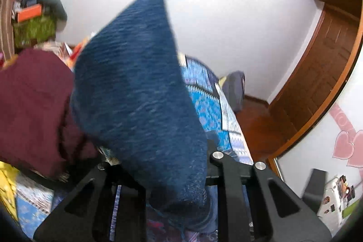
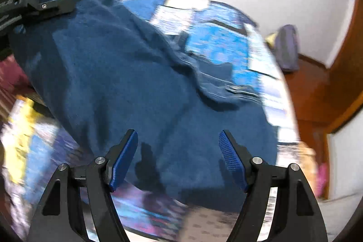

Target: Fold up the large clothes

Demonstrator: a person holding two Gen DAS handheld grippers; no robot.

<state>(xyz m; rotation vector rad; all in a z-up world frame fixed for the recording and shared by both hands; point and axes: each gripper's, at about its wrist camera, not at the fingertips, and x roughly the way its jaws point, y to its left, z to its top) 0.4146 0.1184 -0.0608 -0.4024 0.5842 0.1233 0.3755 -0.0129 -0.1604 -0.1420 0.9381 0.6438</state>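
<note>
Right tool nearest, jaws spread wide, empty, hovering above the blue knitted garment on the patterned blue bedspread. Best closed on the near hem before lifting, to keep the fold even. Left tool clamped on the far-left corner, raised. Long axis running from near-right up to far-left.

The left gripper is raised and angled downward, its jaws clamped on a fold of the blue garment, which hangs from them. The right gripper tilts more steeply downward, jaws spread wide above the cloth, gripping nothing.
</note>
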